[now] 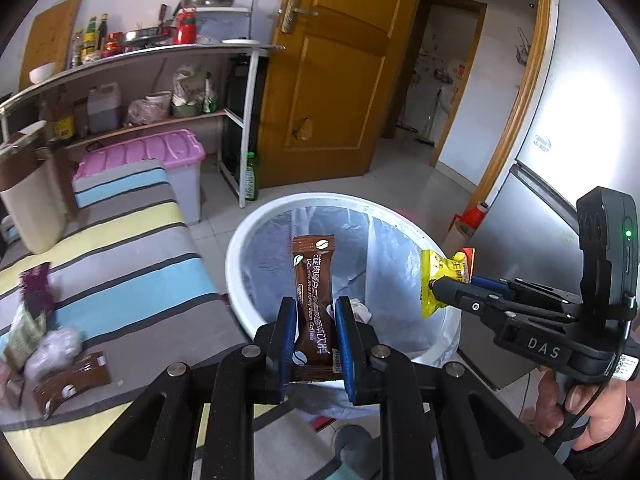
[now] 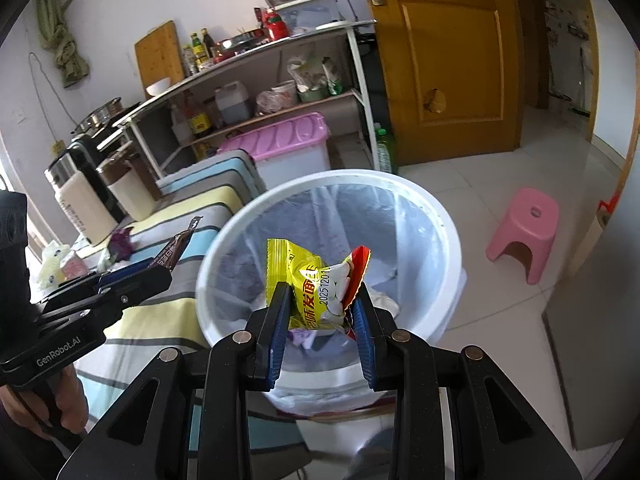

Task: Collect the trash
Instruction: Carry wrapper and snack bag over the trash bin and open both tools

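Note:
My left gripper (image 1: 315,312) is shut on a brown coffee sachet (image 1: 314,280) and holds it upright over the white trash bin (image 1: 240,240), which is lined with a clear bag. My right gripper (image 2: 322,300) is shut on a yellow and red snack wrapper (image 2: 316,284) over the same bin (image 2: 444,232). The right gripper (image 1: 436,292) shows in the left wrist view with the yellow wrapper (image 1: 432,280) at the bin's right rim. The left gripper (image 2: 168,268) shows in the right wrist view with the brown sachet (image 2: 176,246) sticking out of it.
A striped cloth surface (image 1: 132,272) left of the bin carries more wrappers: a brown sachet (image 1: 72,384), a purple packet (image 1: 36,288), crumpled plastic (image 1: 56,348). A pink stool (image 2: 524,232) stands on the tiled floor at right. A fridge (image 1: 560,160), pink-lidded box (image 1: 176,160) and shelf stand behind.

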`<state>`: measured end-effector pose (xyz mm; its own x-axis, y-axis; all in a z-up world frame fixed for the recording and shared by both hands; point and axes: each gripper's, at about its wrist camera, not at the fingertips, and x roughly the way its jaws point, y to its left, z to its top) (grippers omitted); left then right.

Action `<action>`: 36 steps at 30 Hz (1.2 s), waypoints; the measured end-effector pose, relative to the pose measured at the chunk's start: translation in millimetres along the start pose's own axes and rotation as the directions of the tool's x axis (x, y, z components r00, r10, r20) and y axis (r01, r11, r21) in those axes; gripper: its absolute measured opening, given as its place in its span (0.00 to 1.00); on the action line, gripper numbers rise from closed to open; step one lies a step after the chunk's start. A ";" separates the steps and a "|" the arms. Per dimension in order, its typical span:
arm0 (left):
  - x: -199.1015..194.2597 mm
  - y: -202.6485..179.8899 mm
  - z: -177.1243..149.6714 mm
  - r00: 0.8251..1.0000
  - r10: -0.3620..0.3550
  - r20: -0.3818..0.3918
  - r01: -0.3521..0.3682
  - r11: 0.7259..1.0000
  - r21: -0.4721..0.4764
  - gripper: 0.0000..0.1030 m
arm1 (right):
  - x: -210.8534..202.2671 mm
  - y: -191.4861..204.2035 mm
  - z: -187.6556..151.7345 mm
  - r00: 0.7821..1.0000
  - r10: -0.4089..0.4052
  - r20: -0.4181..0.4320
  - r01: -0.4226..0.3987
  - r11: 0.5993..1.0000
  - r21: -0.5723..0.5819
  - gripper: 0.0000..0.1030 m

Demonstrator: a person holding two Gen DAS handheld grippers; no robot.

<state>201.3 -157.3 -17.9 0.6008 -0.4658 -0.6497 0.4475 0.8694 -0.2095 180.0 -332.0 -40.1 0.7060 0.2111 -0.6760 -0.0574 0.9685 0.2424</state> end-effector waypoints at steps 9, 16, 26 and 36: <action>35.4 -4.1 4.5 0.998 -0.017 -0.053 0.017 1.000 0.012 0.20 | 19.2 -11.3 -0.1 0.999 -0.023 -0.045 0.023 1.000 0.001 0.32; 46.5 -0.8 7.4 0.997 -0.027 -0.076 0.027 1.000 0.003 0.26 | 23.4 -12.0 -1.5 0.998 -0.034 -0.051 0.034 0.999 0.002 0.45; 21.4 5.4 5.5 0.998 -0.047 -0.030 0.046 0.998 -0.043 0.28 | 8.2 -3.6 -1.6 1.000 -0.017 -0.019 0.017 1.000 -0.004 0.45; -18.5 13.3 -7.9 1.000 -0.017 0.022 0.019 0.997 -0.070 0.28 | -14.2 28.1 -6.3 0.999 0.037 0.013 -0.037 0.998 -0.059 0.45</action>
<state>190.9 -135.9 -14.4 0.6074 -0.4844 -0.6296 0.4110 0.8699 -0.2727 163.9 -307.0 -28.1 0.7122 0.2455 -0.6576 -0.1249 0.9662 0.2254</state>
